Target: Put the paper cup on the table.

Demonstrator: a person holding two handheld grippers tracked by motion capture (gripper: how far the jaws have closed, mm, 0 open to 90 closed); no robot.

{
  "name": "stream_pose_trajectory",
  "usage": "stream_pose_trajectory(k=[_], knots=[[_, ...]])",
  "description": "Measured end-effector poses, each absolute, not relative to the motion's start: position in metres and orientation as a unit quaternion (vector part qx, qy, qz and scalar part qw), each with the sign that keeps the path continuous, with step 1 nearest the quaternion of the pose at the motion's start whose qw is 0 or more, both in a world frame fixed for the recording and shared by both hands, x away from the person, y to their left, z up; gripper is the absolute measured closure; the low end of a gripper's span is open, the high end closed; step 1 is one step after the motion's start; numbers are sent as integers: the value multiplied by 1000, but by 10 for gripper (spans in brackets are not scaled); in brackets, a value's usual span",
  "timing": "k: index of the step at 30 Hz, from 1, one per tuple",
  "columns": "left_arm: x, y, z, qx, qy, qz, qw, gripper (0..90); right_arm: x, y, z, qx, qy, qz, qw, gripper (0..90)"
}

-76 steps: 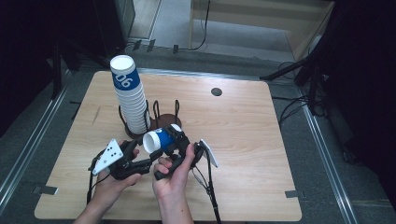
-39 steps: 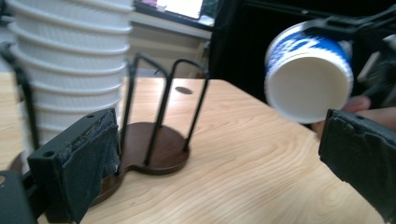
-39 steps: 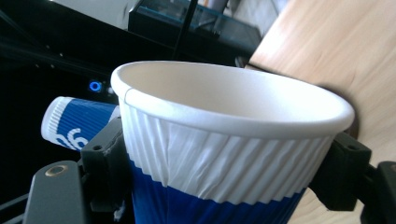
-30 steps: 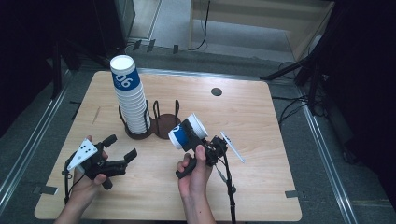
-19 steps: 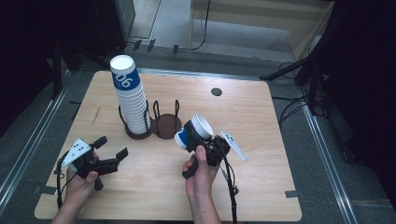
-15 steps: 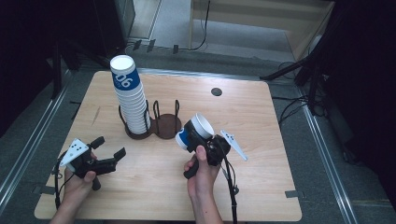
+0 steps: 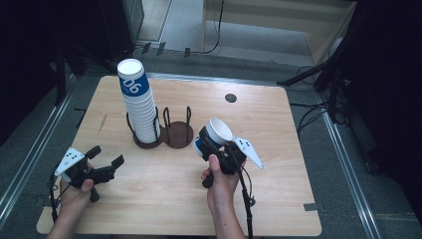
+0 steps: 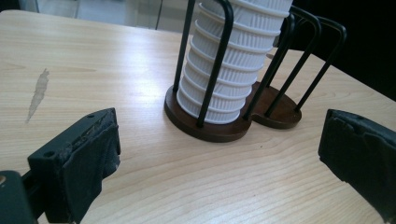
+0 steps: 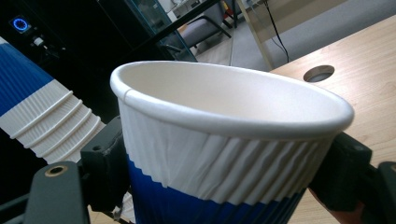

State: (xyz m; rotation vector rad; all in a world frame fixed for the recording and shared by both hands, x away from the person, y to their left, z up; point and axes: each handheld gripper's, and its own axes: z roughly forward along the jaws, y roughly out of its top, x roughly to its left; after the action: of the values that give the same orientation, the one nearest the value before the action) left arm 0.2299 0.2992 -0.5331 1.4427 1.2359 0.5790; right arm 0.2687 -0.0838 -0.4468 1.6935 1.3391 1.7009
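Note:
My right gripper (image 7: 213, 145) is shut on a blue and white paper cup (image 7: 218, 132), held tilted above the table's middle with its mouth up and away. In the right gripper view the cup (image 9: 224, 135) sits between both jaws, pads pressed on its ribbed wall. A tall stack of the same cups (image 7: 136, 104) stands in the left ring of a dark wire holder (image 7: 177, 135); the right ring is empty. My left gripper (image 7: 105, 155) is open and empty near the front left. In the left gripper view its jaws stand wide apart, pointing at the cup stack (image 8: 233, 56).
The wooden table (image 7: 278, 164) has a round cable hole (image 7: 230, 98) at the back right. Dark metal rails run along both sides. In the left gripper view the holder's round bases (image 8: 275, 112) lie ahead, and a grey scuff (image 8: 38, 92) marks the wood at the left.
The two grippers, earlier together at the cup in the middle, have parted. My left gripper has drifted left and toward the front edge, open. The right one keeps the cup, nearly still.

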Motion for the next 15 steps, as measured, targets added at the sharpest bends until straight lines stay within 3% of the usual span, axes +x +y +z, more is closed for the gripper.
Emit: stream_pose_trajectory(k=[7, 15], knots=[[230, 310, -534, 601, 531, 255, 540, 0, 272, -89, -444, 584, 479, 617, 221, 201], [230, 315, -538, 609, 537, 264, 521, 0, 279, -89, -446, 552, 510, 593, 290, 201]])
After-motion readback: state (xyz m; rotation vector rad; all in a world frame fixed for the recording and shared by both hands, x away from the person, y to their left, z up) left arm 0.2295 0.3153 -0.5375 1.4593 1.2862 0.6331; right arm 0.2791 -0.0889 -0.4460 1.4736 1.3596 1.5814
